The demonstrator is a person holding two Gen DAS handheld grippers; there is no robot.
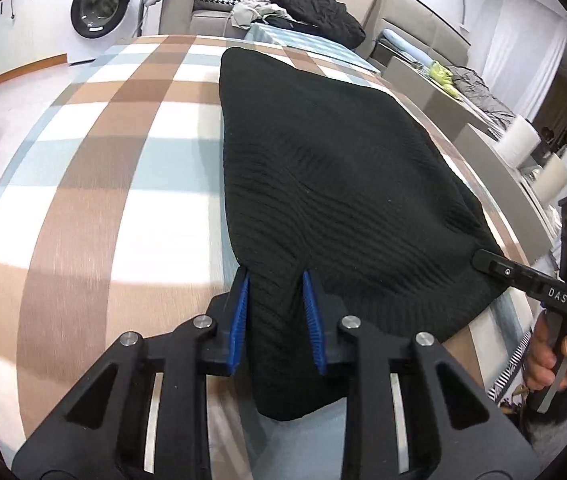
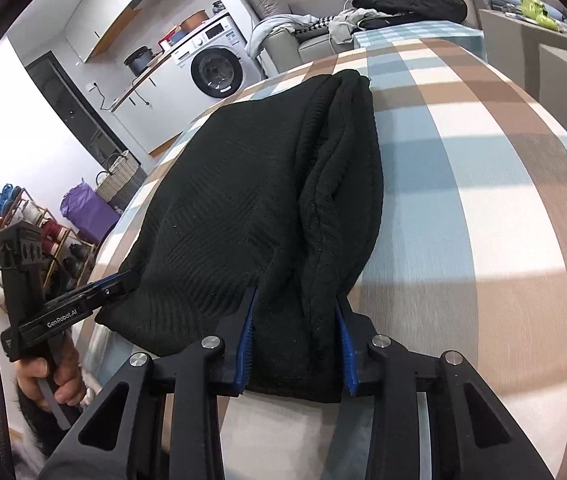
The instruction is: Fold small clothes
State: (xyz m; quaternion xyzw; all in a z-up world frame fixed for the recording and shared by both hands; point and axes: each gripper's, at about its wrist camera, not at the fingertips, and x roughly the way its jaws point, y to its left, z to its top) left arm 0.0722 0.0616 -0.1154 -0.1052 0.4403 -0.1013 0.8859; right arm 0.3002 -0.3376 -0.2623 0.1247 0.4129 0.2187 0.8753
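While the black knit garment (image 1: 323, 168) lies on the checked tablecloth (image 1: 95, 128), the left gripper (image 1: 275, 280) and right gripper (image 2: 297, 300) each pinch its 6 o'clock hem; bodies read "DAS" and "GenRobot.AI".

A table (image 1: 95, 184) is being covered by a checked cloth (image 2: 483, 208) of brown, pale blue and white. A black ribbed knit garment (image 1: 323, 168) is being borne flat on it.

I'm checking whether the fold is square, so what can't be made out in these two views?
- Near hem of the black knit garment: both views, hidden behind the left gripper and right gripper bodies.
- Tablecloth under the garment: covered.
- Garment's type: not discernible; folded layers show only in right wrist view.
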